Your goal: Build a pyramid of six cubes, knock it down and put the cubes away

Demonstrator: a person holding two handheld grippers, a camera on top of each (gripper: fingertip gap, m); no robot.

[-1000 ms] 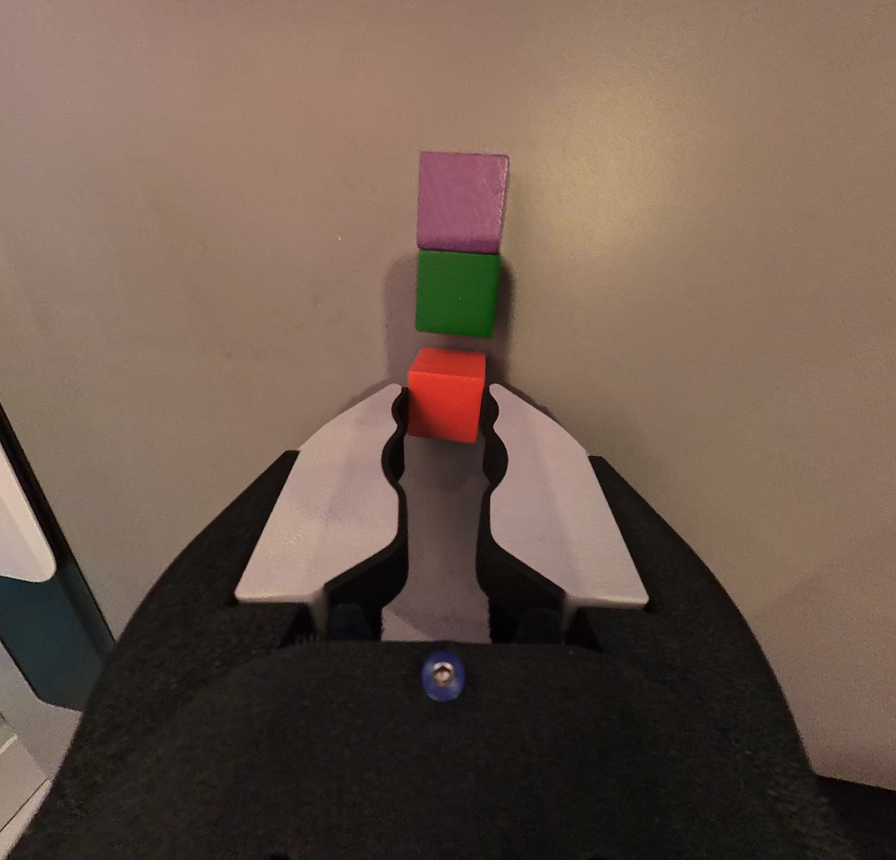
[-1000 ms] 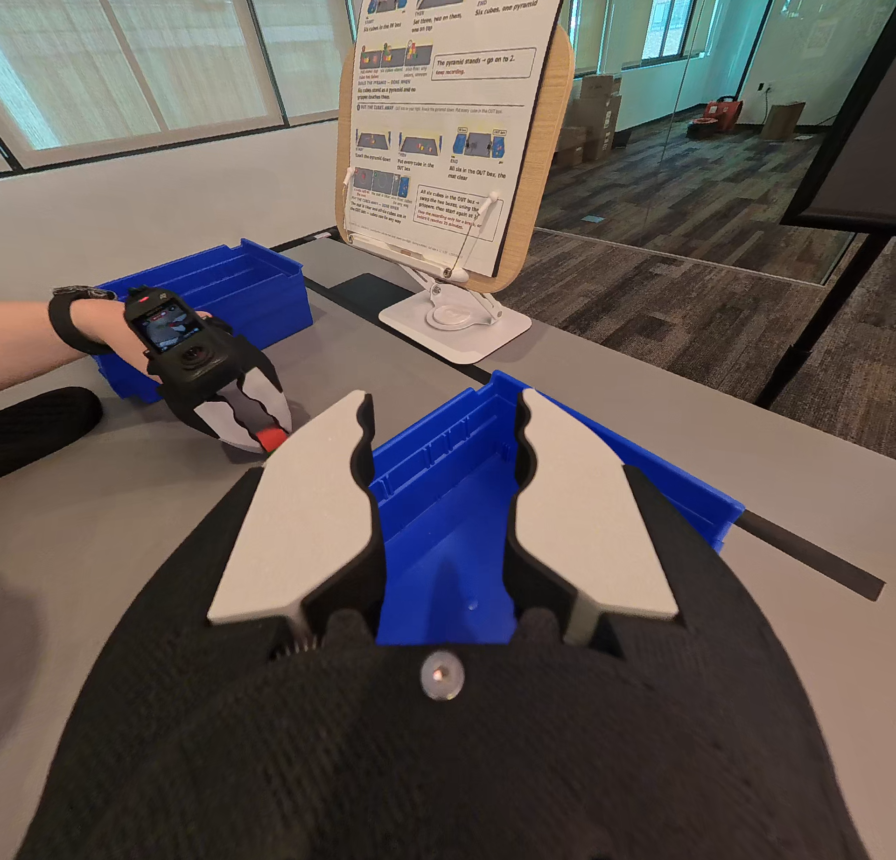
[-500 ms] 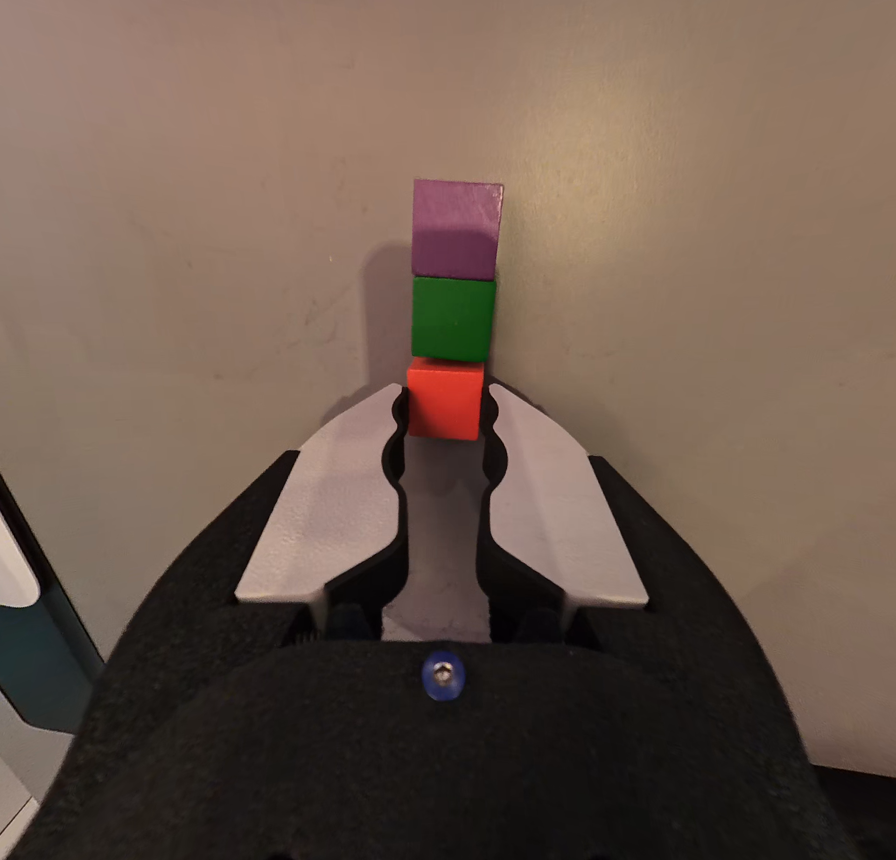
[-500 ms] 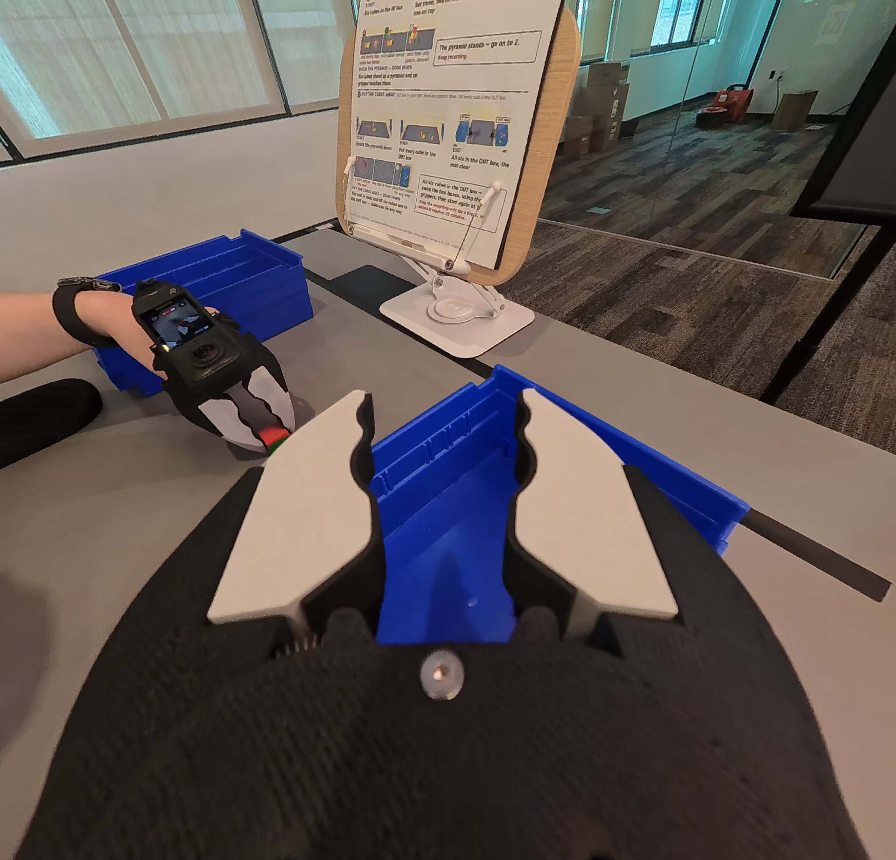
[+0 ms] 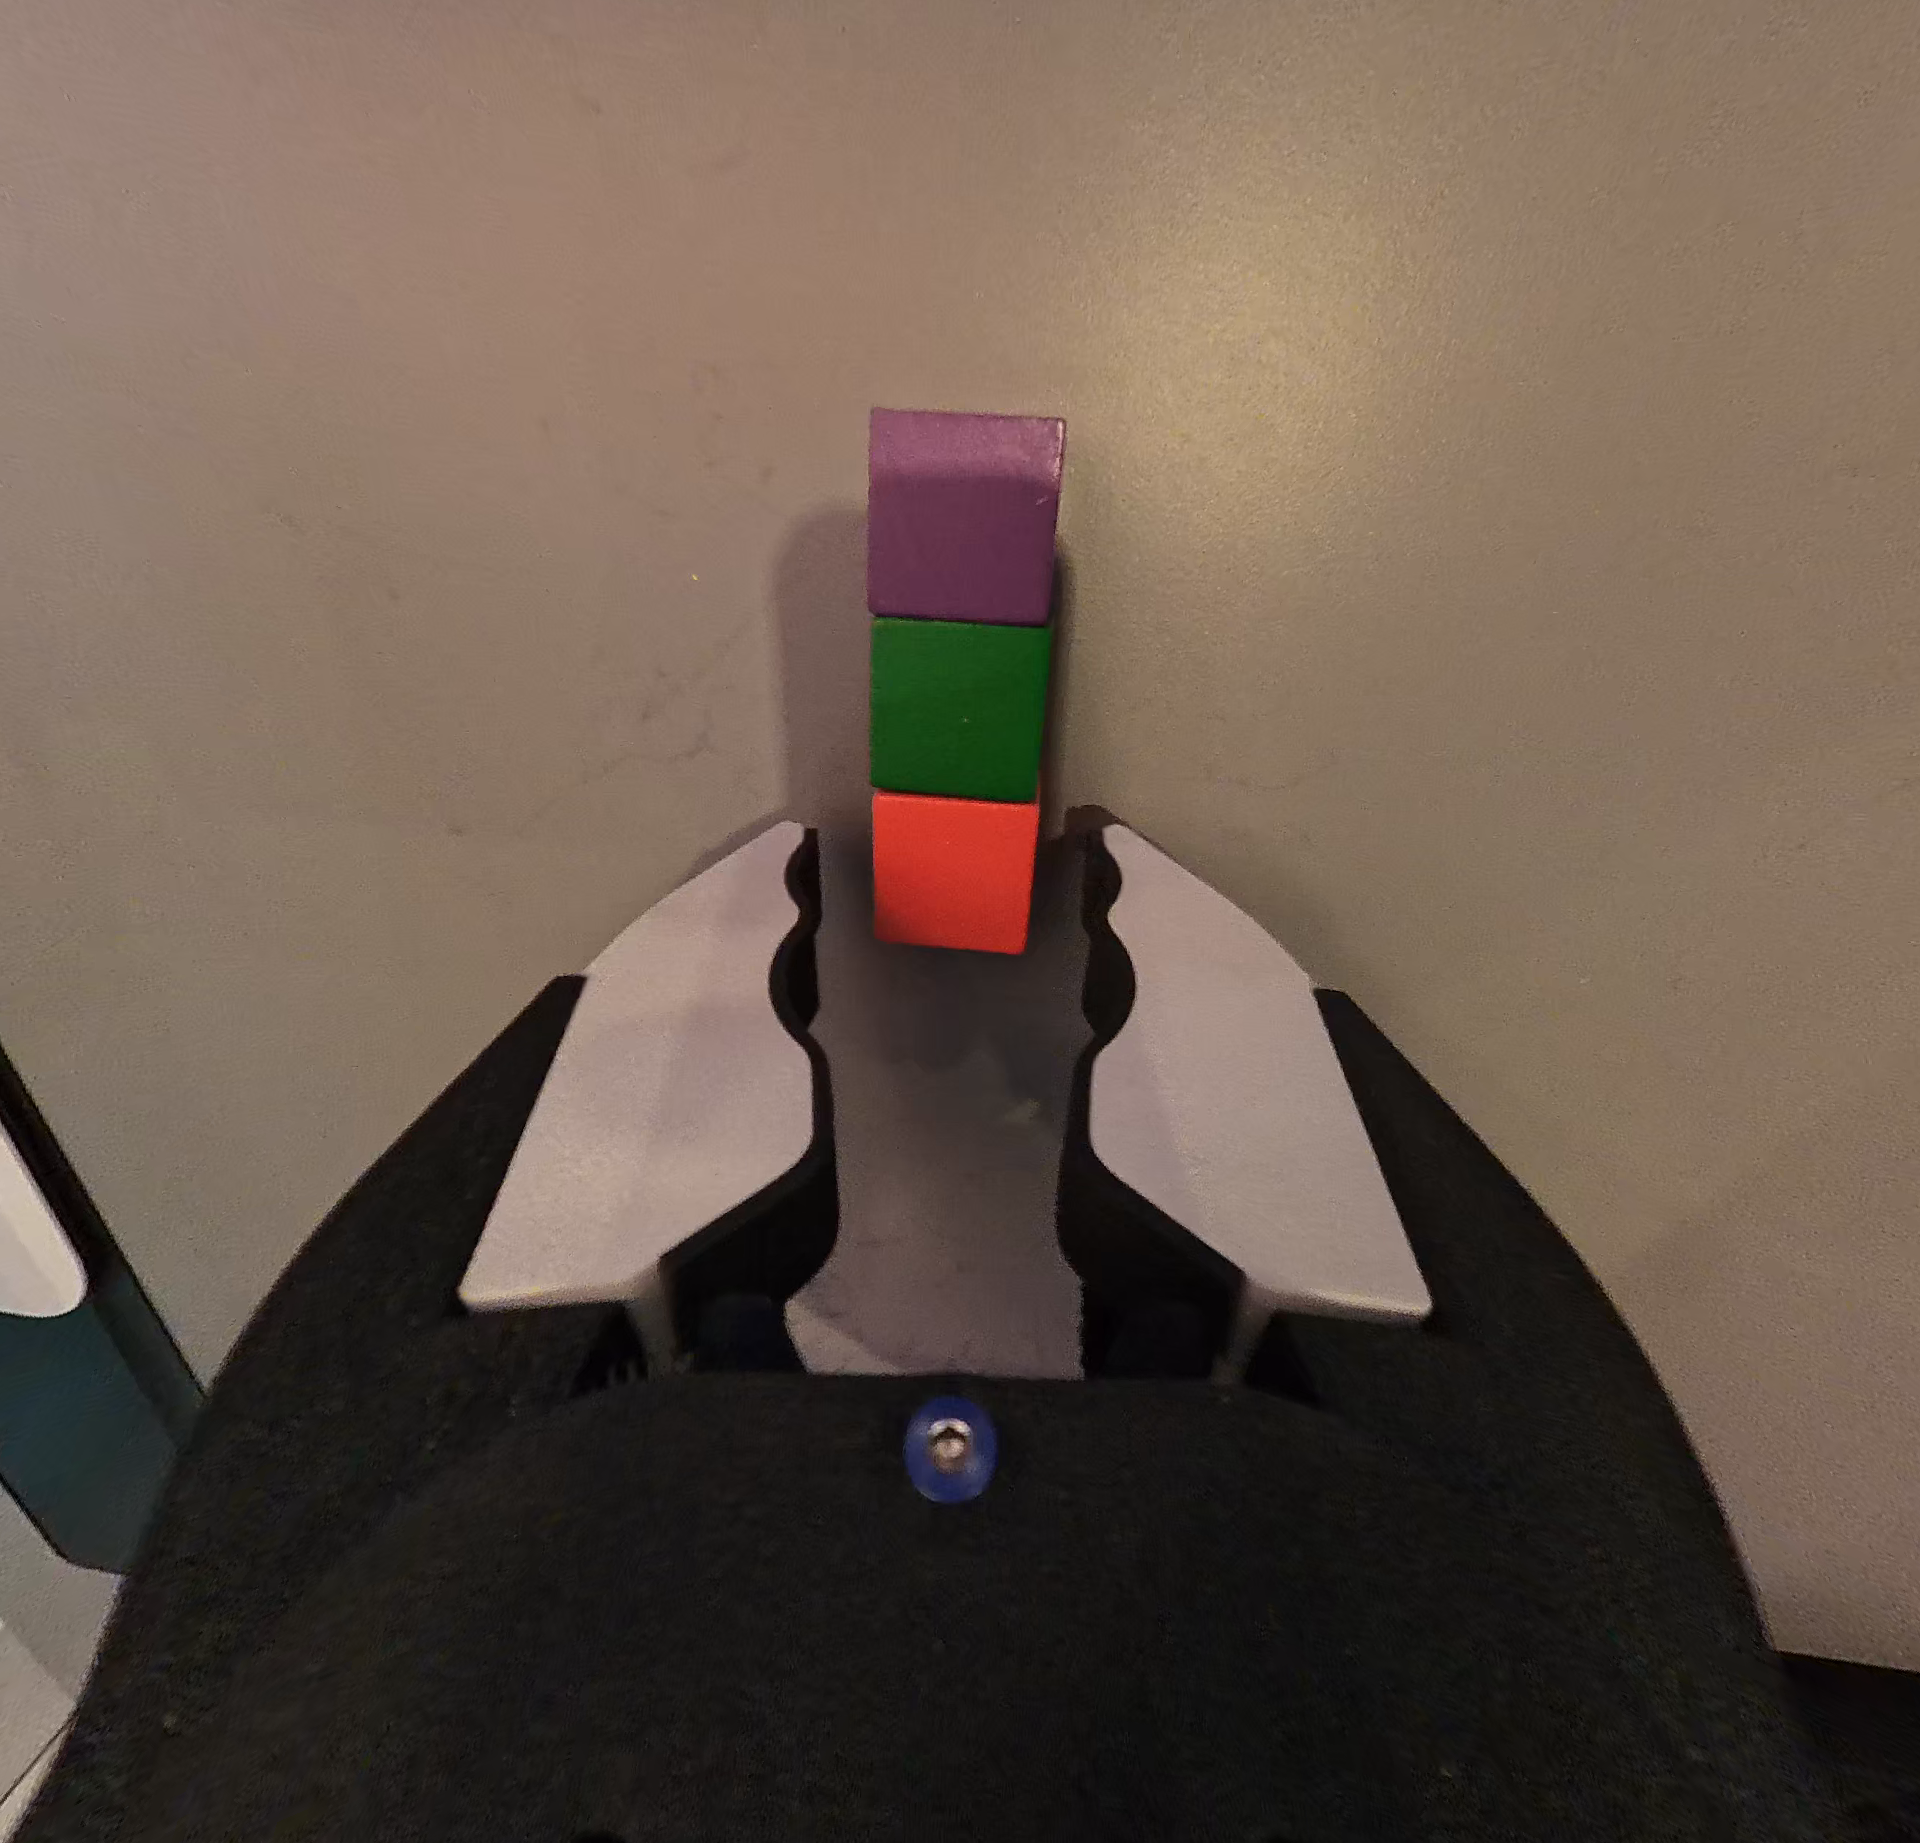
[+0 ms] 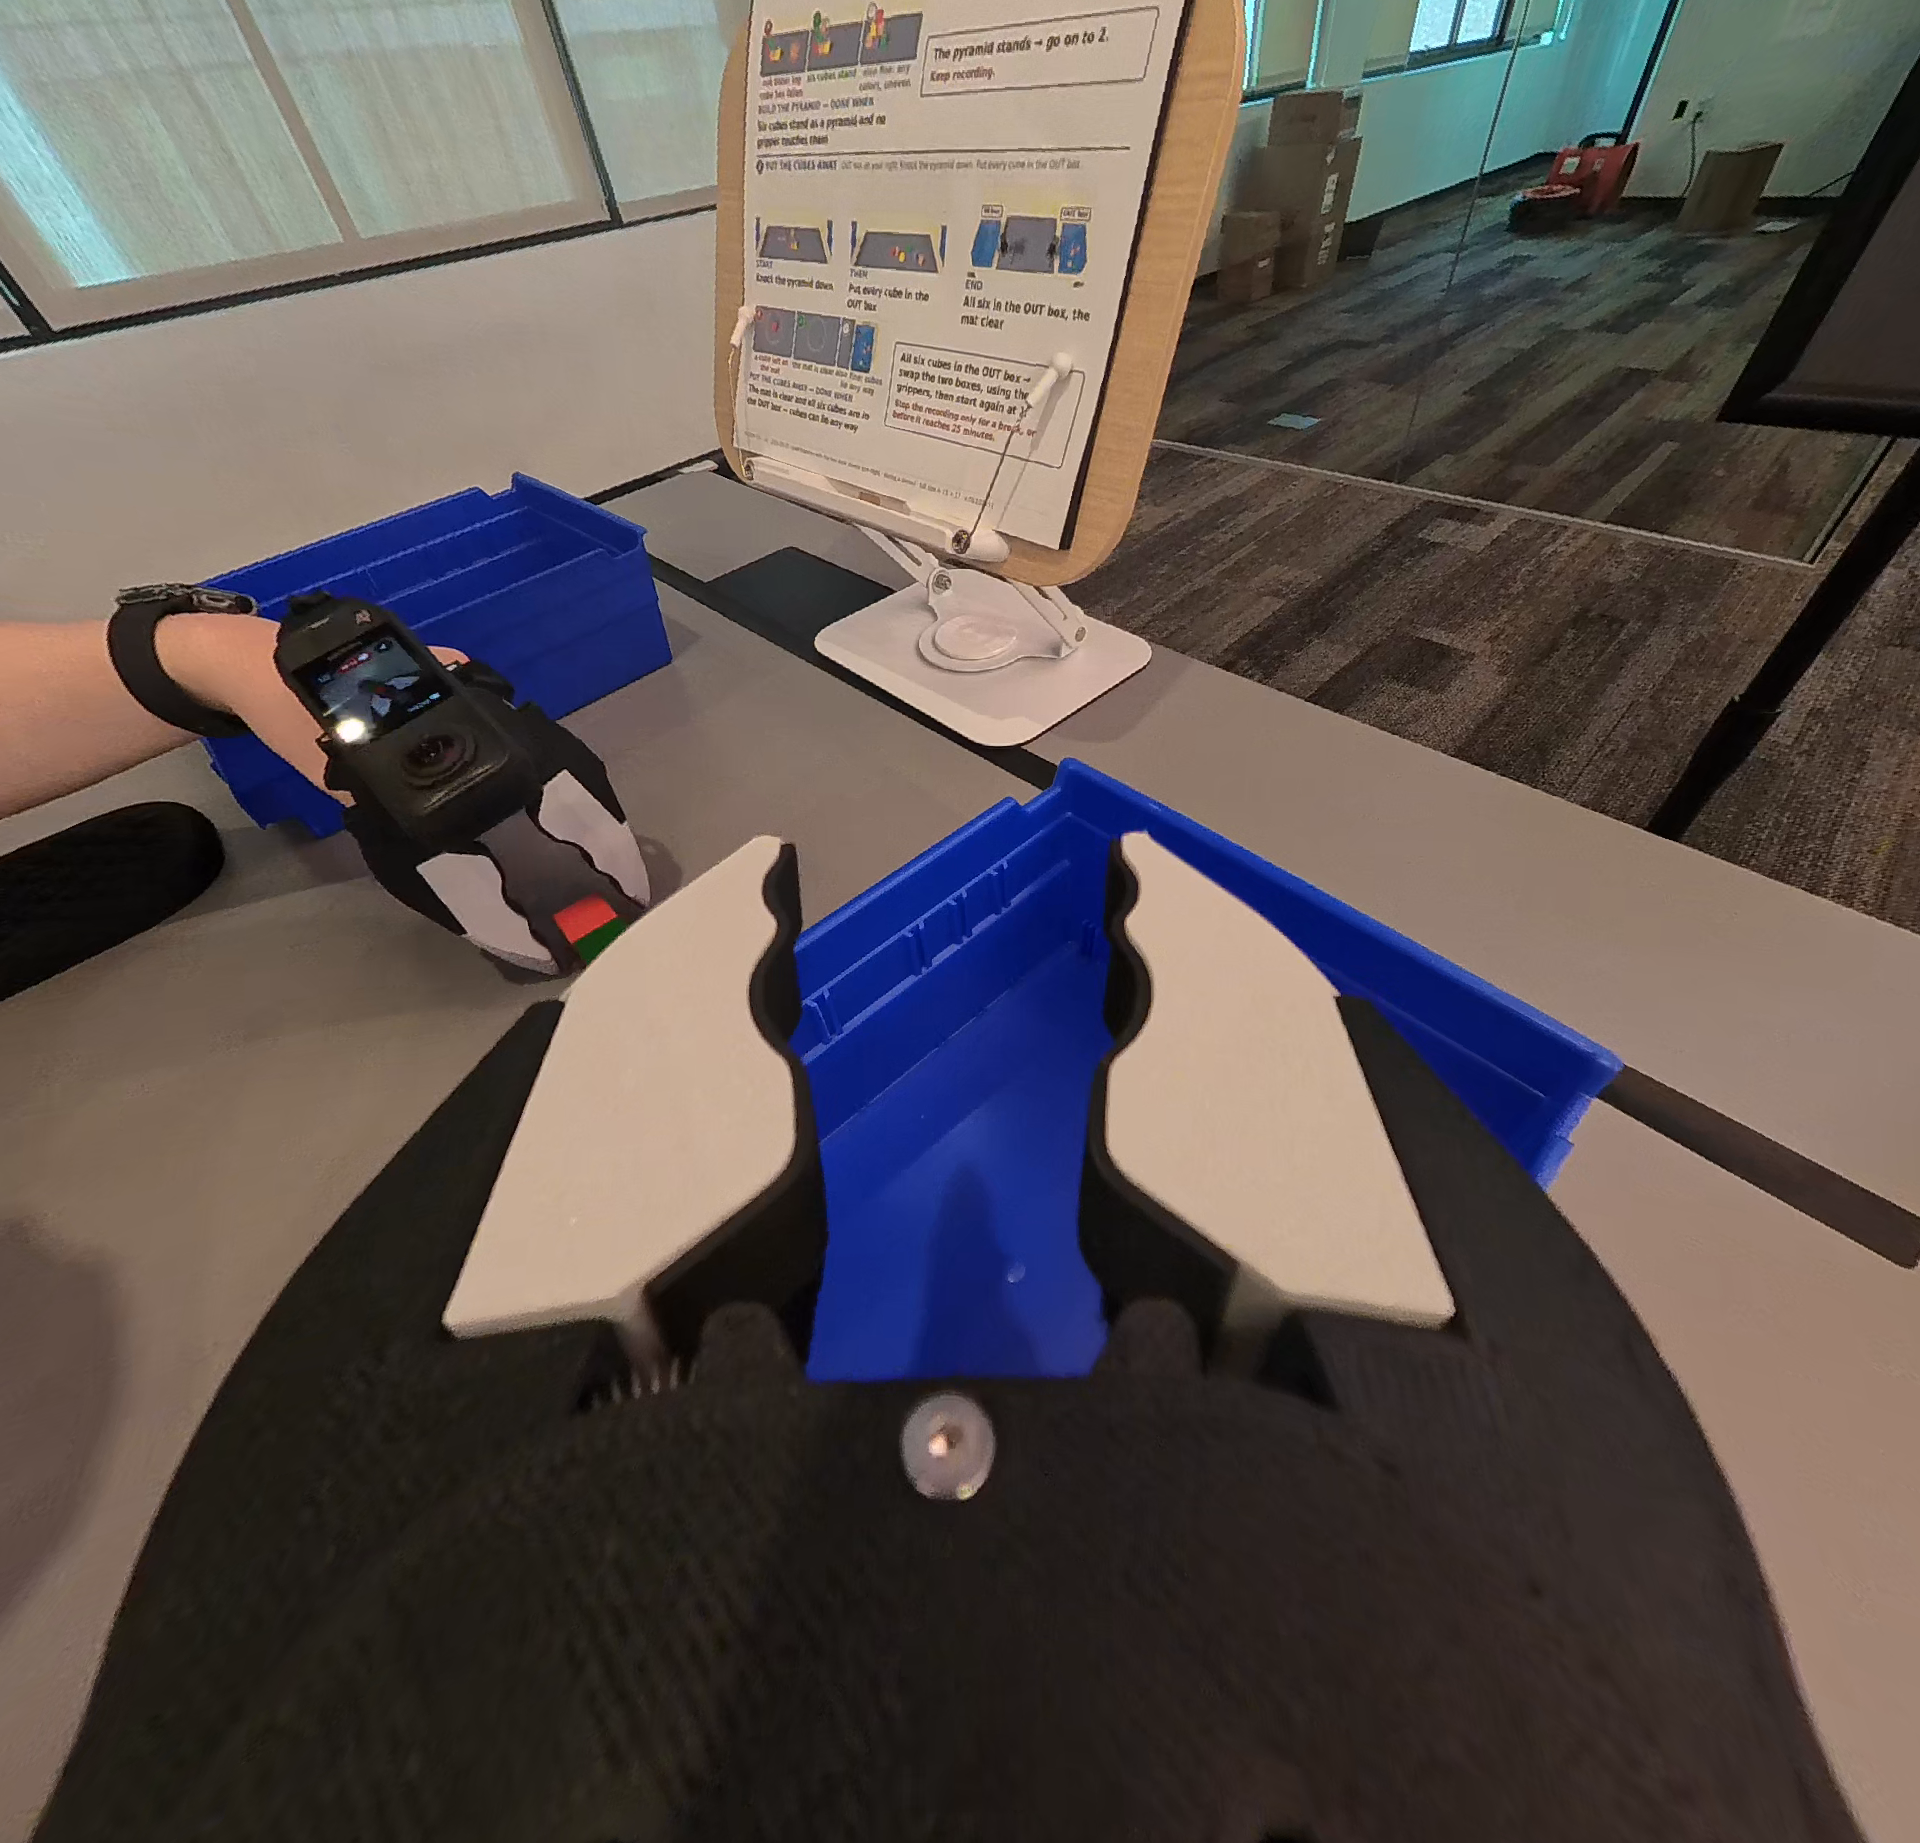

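Surface: grey tabletop [image 5: 416,443] fills the left wrist view; same grey top [image 6: 1351,858] in the right wrist view, office floor and windows beyond.
Cubes, count: three visible, in one touching row at centre frame of the left wrist view.
Purple cube [image 5: 961,520]: farthest, uppermost in frame, turned slightly off the line of the other two.
Green cube [image 5: 956,707]: middle, touching purple above and red below.
Red cube [image 5: 954,884]: nearest, sitting on the table between the fingertips.
Left gripper [image 5: 948,858]: jaws apart, a gap showing on each side of the red cube, neither finger touching it; also seen at left of the right wrist view [image 6: 577,920], tips down at the table with red and green showing between them.
Hand [image 6: 218,671]: one, at left edge of the right wrist view, holding the left gripper, dark strap on the wrist.
Right gripper [image 6: 951,879]: jaws wide apart, nothing between them, held above the near bin.
Blue bins, count: two.
Near bin [image 6: 1351,983]: centre frame behind the right fingers, visible interior bare.
Far bin [image 6: 468,567]: left of centre, behind the hand, contents cannot be told.
Instruction sheet [image 6: 935,183]: one, on a wooden board with white stand, top centre.
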